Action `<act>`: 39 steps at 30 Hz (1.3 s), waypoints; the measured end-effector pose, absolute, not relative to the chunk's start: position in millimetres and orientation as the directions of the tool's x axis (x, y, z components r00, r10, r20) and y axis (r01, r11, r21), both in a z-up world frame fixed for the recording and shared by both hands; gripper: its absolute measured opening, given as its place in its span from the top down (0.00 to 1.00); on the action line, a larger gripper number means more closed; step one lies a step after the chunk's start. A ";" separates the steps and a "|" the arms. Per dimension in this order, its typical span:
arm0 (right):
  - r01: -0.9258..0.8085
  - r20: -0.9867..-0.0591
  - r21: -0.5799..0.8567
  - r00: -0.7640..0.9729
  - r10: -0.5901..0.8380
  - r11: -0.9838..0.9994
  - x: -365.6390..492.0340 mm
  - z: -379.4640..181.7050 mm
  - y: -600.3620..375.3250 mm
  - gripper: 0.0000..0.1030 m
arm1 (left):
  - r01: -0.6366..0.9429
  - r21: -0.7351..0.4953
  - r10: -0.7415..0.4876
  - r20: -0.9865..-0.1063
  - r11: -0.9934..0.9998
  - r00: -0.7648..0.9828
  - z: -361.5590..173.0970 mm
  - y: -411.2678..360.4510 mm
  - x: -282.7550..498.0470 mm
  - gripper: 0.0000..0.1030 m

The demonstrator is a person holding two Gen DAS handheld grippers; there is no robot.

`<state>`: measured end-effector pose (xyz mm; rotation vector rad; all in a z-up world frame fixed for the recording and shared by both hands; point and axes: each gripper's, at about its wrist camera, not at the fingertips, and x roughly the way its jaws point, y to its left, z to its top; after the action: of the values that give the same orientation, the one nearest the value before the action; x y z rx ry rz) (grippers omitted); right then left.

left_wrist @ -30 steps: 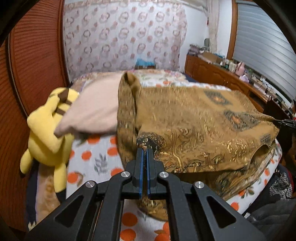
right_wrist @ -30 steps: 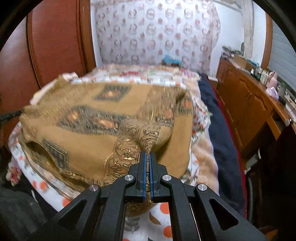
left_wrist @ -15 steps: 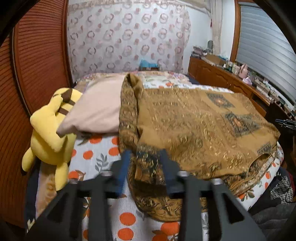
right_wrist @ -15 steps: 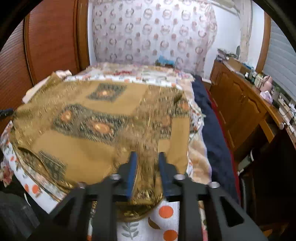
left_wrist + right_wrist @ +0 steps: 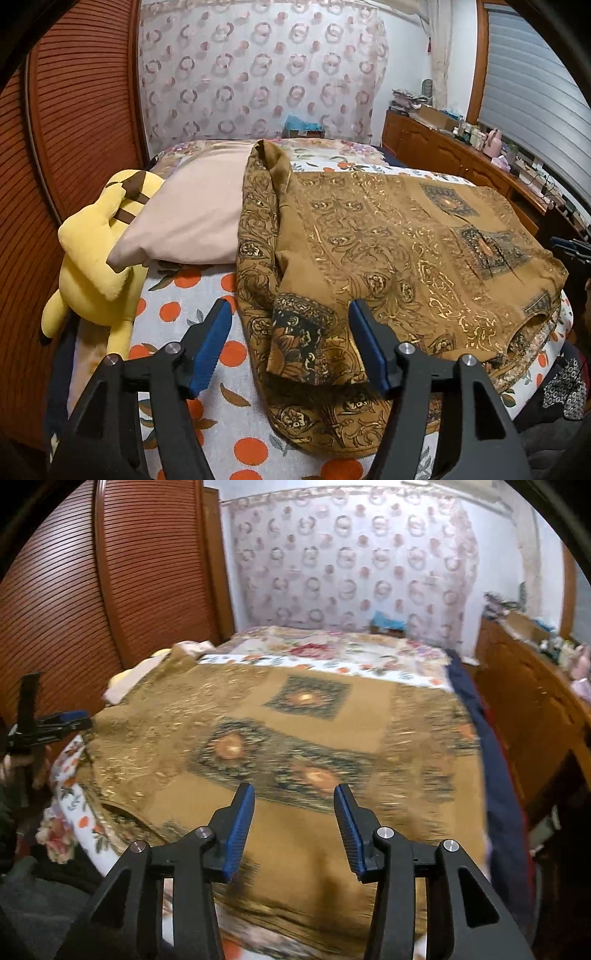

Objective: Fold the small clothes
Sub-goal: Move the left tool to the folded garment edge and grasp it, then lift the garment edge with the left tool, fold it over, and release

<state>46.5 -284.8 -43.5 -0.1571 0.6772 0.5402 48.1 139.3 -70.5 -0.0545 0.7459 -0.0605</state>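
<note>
Both tools released; left view shows plush [image 5: 96, 254].

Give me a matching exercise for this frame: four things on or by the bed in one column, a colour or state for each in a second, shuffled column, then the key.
Things:
1. plush toy
2. pillow
3. patterned garment
4. left gripper

Descriptions:
A. pale pink, lying flat
B. jaws apart, opening, pinching nothing
C. yellow, at the bed's edge
D. golden brown, folded on the bed

Pairs: 1-C, 2-A, 3-D, 4-B
</note>
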 end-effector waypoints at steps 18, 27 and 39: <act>-0.547 -0.742 -0.023 0.570 0.352 0.837 78.4 -98.5 -227.5 0.46 | 0.023 -0.098 -0.086 -0.715 0.995 0.694 -91.8 141.9 57.7 0.35; -0.538 -0.718 -0.089 0.618 0.320 0.838 69.4 -103.8 -215.1 0.44 | 0.031 -0.142 -0.127 -0.738 0.989 0.663 -100.5 146.2 62.2 0.37; -0.556 -0.720 -0.094 0.611 0.330 0.826 61.8 -103.9 -217.2 0.41 | 0.084 -0.175 -0.185 -0.713 0.981 0.676 -94.1 134.7 59.9 0.94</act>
<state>61.8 -217.2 -103.9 -0.3248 0.7557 0.5218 59.9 134.7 -94.1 -0.1318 0.8147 -0.1520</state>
